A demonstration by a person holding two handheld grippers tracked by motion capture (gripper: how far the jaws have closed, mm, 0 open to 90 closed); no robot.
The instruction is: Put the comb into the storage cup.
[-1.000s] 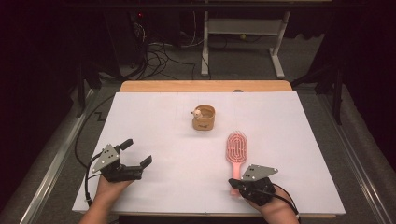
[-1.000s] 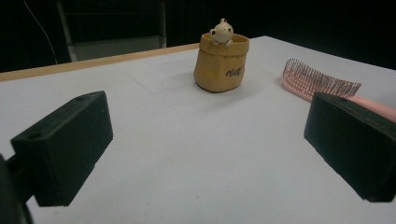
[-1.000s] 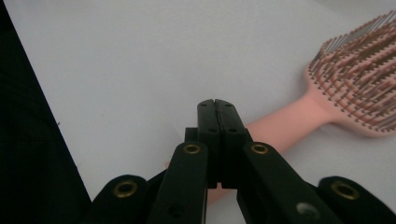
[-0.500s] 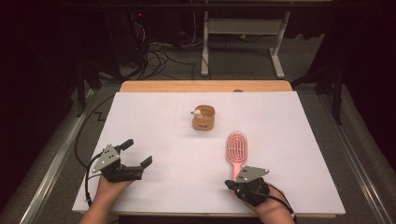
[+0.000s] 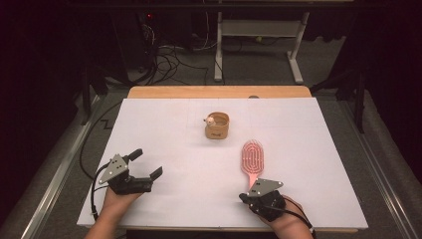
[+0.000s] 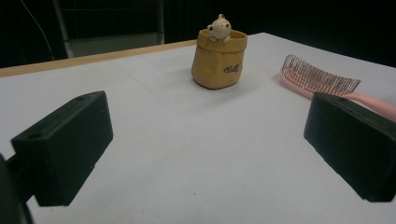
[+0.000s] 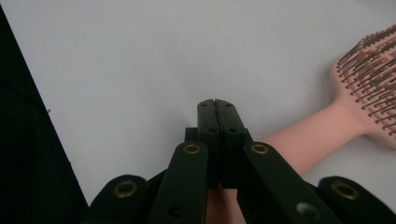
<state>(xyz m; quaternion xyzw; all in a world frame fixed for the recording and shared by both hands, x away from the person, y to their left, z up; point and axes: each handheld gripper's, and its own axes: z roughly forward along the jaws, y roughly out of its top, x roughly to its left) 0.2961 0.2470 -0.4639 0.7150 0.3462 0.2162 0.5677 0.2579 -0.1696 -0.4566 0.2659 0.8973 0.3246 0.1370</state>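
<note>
Since a second ago, my right gripper (image 5: 247, 197) has slid left and toward me along the near edge of the white table (image 5: 318, 149), and it now sits over the end of the pink hairbrush (image 5: 252, 159) handle; my left gripper (image 5: 144, 164) has stayed where it was at the near left. On the right, my jaws are pressed flat together with nothing between them, and the hairbrush (image 7: 336, 121) handle passes just beside and under them, its bristled head pointing away to the far right. On the left, my jaws stand wide apart above bare table. Between them, farther off, I see the small tan pouch-shaped pot (image 6: 218, 58) with a little figure (image 6: 219, 27) on its rim, upright near the table's middle, the hairbrush (image 6: 322, 79) lying to its right.
</note>
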